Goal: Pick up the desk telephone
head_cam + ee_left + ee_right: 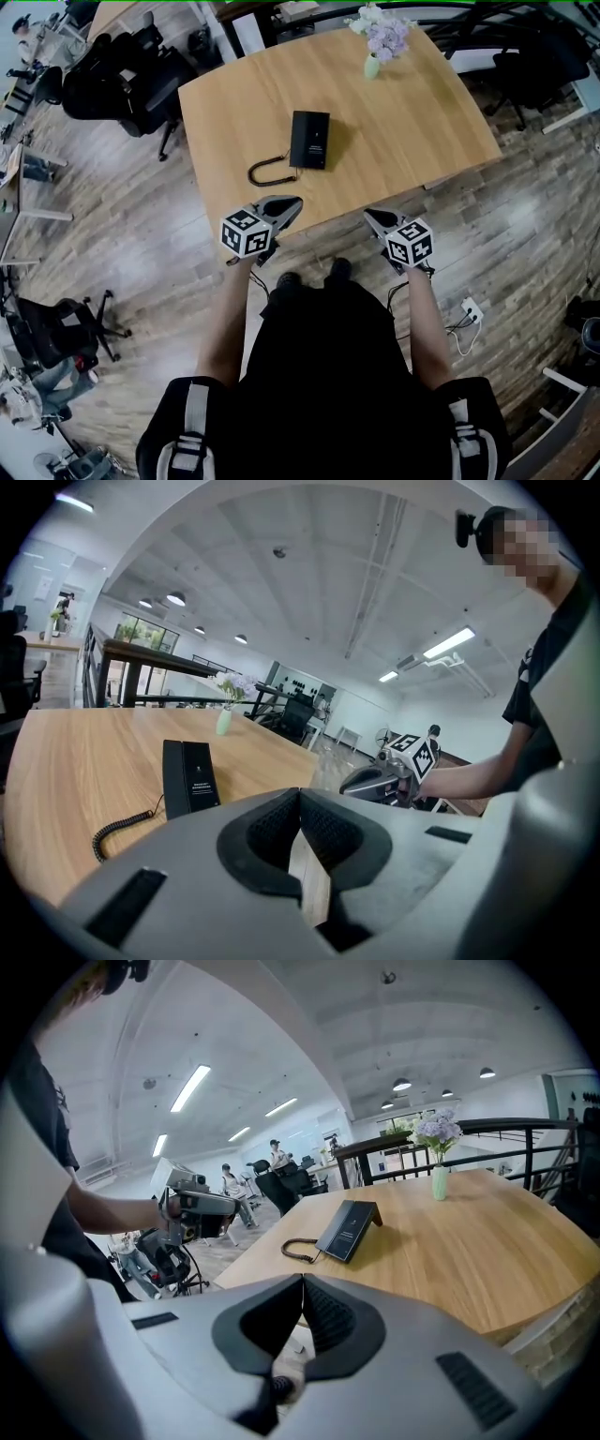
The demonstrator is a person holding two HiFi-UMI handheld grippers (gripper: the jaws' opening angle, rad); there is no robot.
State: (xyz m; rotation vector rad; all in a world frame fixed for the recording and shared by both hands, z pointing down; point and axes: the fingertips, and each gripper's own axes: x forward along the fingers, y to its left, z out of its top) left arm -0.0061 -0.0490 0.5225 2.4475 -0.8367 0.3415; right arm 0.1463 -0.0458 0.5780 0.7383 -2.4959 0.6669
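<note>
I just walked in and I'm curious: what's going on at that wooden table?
A person stands at the near edge of the wooden table with a gripper in each hand. The left gripper and right gripper are both shut and empty, short of the black desk telephone. The phone lies untouched mid-table with its coiled cord. A vase of flowers stands at the far side.

closed left tool, desk telephone beyond

Clearance over table: open.
Your only obstacle near the desk telephone is its coiled cord, front left; vase stands well apart.
</note>
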